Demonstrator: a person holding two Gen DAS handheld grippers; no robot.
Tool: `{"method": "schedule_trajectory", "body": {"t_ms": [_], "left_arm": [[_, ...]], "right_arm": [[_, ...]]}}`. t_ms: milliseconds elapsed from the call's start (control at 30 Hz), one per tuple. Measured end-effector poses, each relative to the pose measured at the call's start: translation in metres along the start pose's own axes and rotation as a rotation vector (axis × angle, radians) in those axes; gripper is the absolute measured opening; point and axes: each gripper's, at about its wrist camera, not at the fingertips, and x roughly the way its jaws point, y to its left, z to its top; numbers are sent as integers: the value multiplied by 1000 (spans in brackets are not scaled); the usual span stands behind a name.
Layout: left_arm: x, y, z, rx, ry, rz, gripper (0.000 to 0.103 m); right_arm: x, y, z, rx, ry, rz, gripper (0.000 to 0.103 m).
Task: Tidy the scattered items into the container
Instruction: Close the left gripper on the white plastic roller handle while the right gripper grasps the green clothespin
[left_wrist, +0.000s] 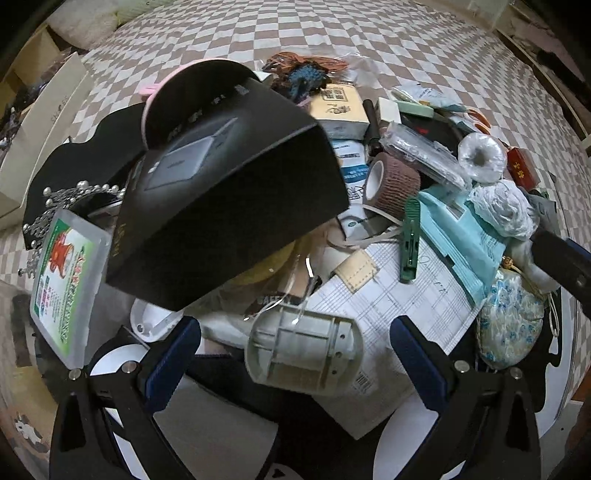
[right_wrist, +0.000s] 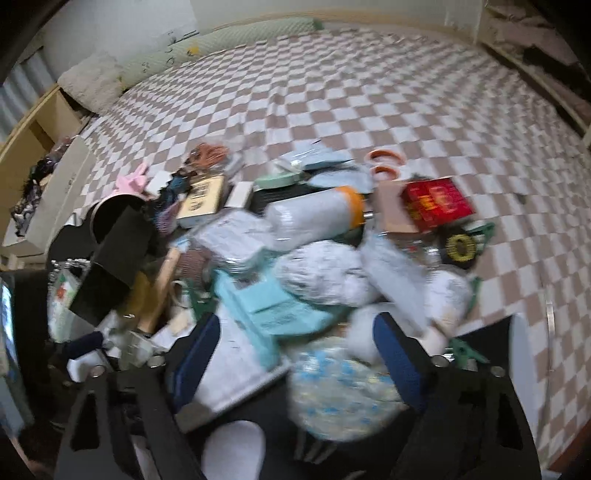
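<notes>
On the checkered bed (left_wrist: 369, 44), we're still picking: left gripper (left_wrist: 295, 354) fingers apart over a clear plastic case (left_wrist: 303, 354), right gripper (right_wrist: 295, 354) fingers apart above a floral pouch (right_wrist: 340, 391). Can't spot the container; next move needs closing cleanly.

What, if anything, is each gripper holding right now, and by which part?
Nothing is held. The left gripper stands open over a clear plastic housing; the right gripper stands open above a blue-flowered pouch, pads touching neither.
</notes>
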Motion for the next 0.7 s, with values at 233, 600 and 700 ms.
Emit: {"method": "schedule_trajectory", "body": {"t_ms": [233,600,700], "left_arm": [[4,1,2,7,-24,2,103],[6,14,-10,62,6,4,103],[4,17,-12,60,16,-10,103]], "right_arm": [[19,23,5,-20,39,52,67],[47,62,5,-90,106,131,45],[53,73,6,-116,115,123,42]]}}
